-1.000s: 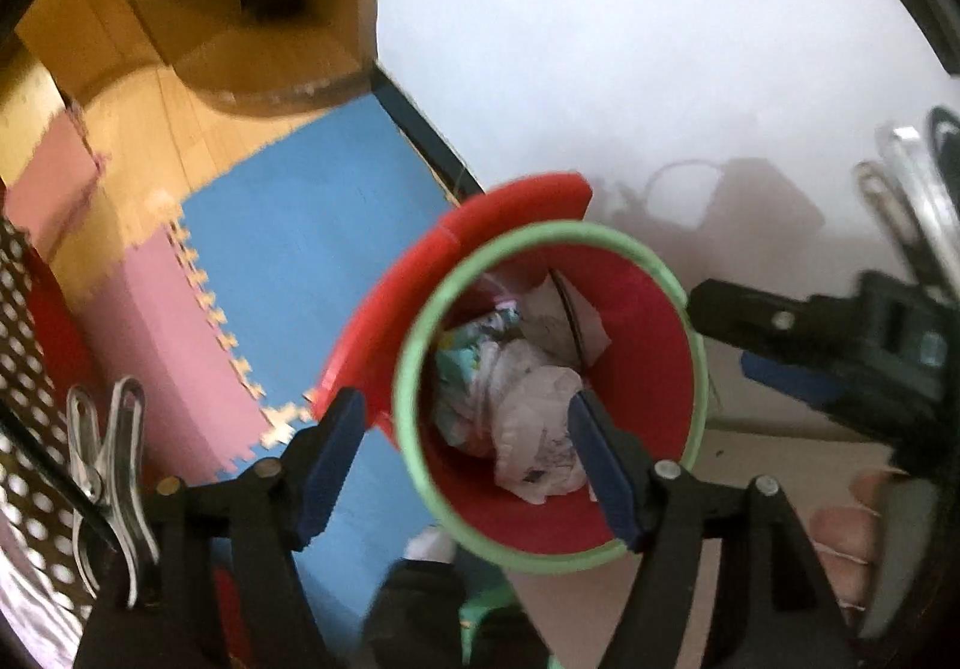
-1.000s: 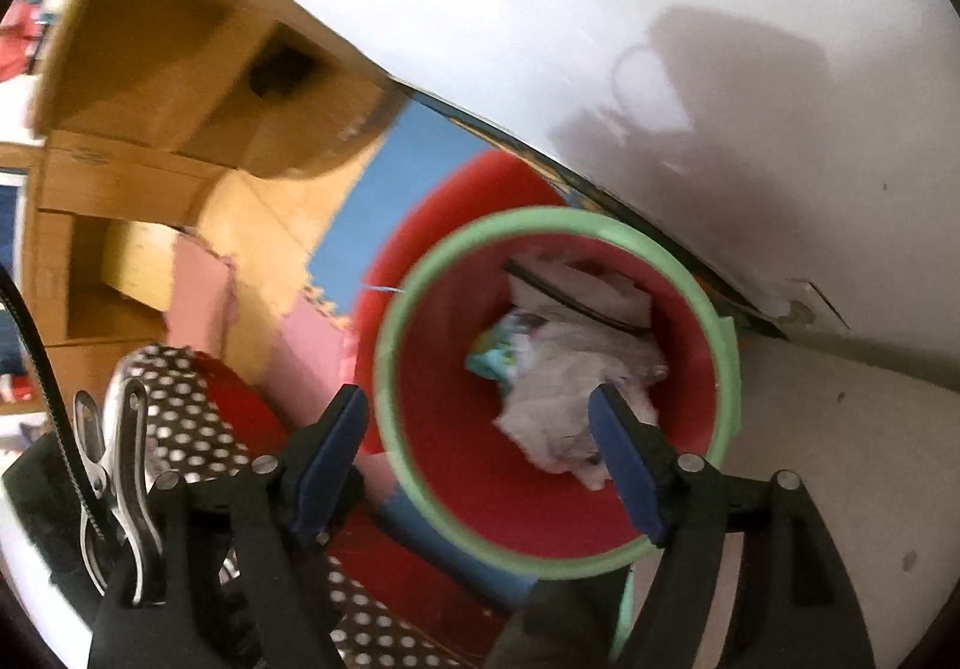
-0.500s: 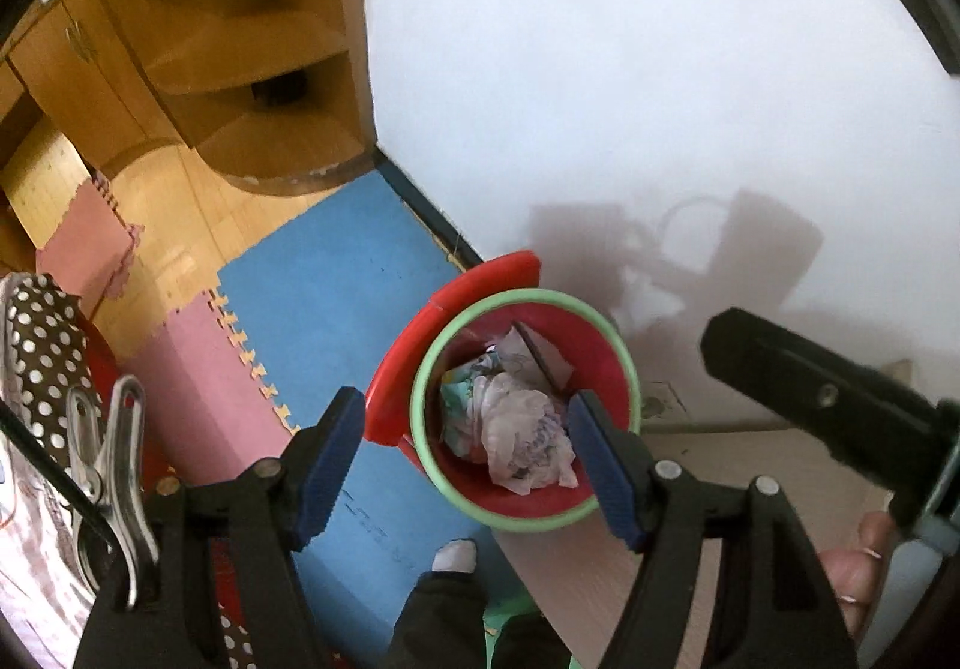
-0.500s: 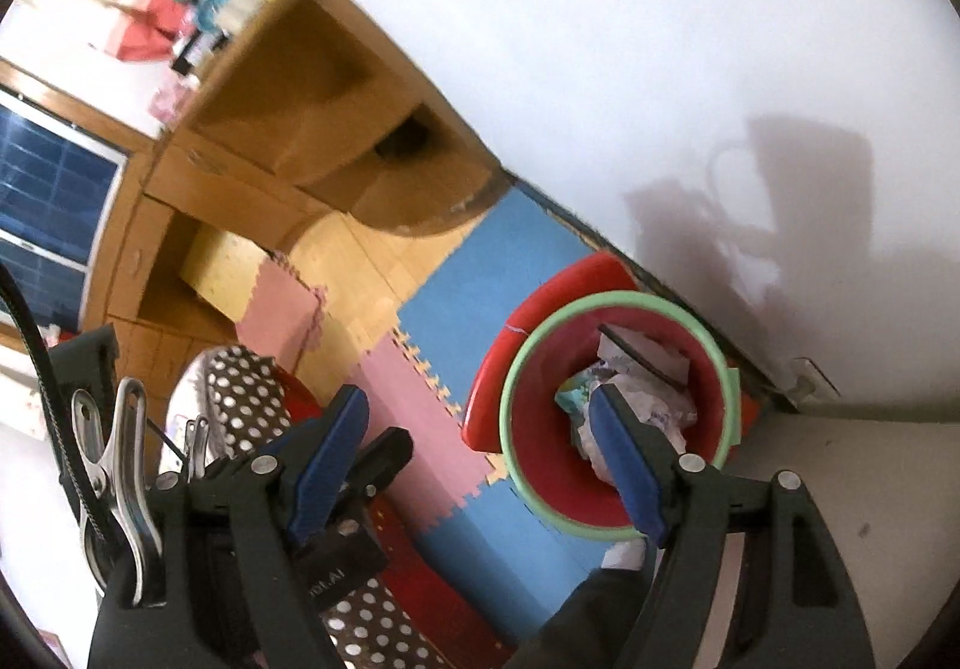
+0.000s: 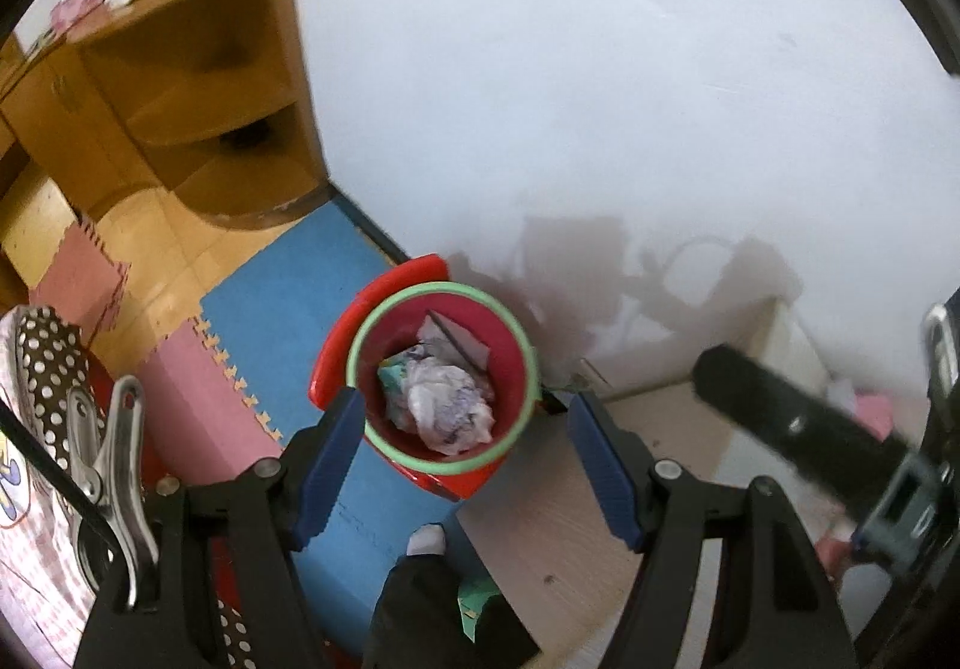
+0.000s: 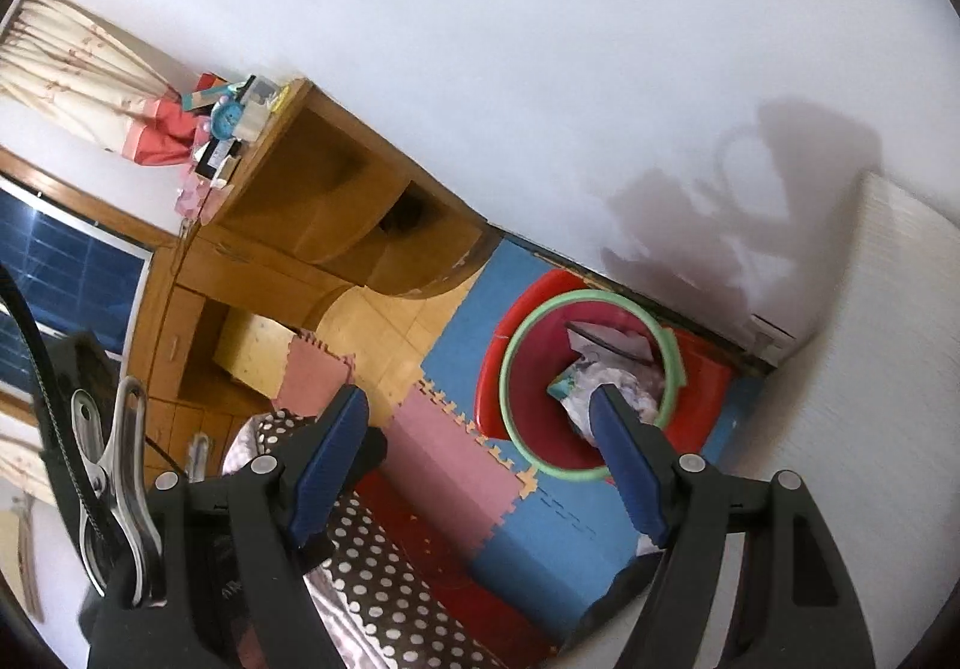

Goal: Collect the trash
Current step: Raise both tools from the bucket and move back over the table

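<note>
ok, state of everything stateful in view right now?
left tool: open, nothing between its pads
right tool: open, nothing held
bin: upright on the floor mat, lid off
crumpled paper: inside the bin
corner shelf: clutter on top, lower shelves mostly bare

Both views high above bin (image 5: 441,381)

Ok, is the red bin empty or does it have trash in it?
Has trash: crumpled paper sits inside the red bin, well below its green rim.
</note>
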`<state>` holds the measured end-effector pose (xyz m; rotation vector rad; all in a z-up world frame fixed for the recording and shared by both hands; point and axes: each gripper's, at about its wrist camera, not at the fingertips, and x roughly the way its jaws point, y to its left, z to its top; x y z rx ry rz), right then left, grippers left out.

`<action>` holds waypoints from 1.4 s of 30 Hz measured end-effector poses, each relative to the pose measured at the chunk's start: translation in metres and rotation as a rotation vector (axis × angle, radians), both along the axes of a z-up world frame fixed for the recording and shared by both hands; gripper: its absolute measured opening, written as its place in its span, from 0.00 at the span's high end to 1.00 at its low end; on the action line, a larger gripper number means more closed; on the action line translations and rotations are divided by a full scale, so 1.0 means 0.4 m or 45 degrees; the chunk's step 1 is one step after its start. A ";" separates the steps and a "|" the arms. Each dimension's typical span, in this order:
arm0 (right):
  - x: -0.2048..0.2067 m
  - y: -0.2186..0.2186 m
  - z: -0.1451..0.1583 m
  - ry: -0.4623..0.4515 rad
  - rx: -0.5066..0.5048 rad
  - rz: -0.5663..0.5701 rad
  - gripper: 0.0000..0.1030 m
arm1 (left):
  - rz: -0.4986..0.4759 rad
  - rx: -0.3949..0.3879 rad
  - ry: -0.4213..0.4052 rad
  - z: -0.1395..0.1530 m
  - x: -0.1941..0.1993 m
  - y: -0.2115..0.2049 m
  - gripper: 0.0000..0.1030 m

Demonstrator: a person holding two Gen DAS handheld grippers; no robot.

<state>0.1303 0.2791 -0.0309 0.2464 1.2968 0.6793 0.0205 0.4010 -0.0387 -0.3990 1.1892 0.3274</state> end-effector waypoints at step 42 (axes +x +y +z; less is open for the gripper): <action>-0.148 -0.614 0.144 -0.181 0.041 -0.071 0.24 | -0.213 0.082 -0.133 0.097 -0.097 -0.608 0.28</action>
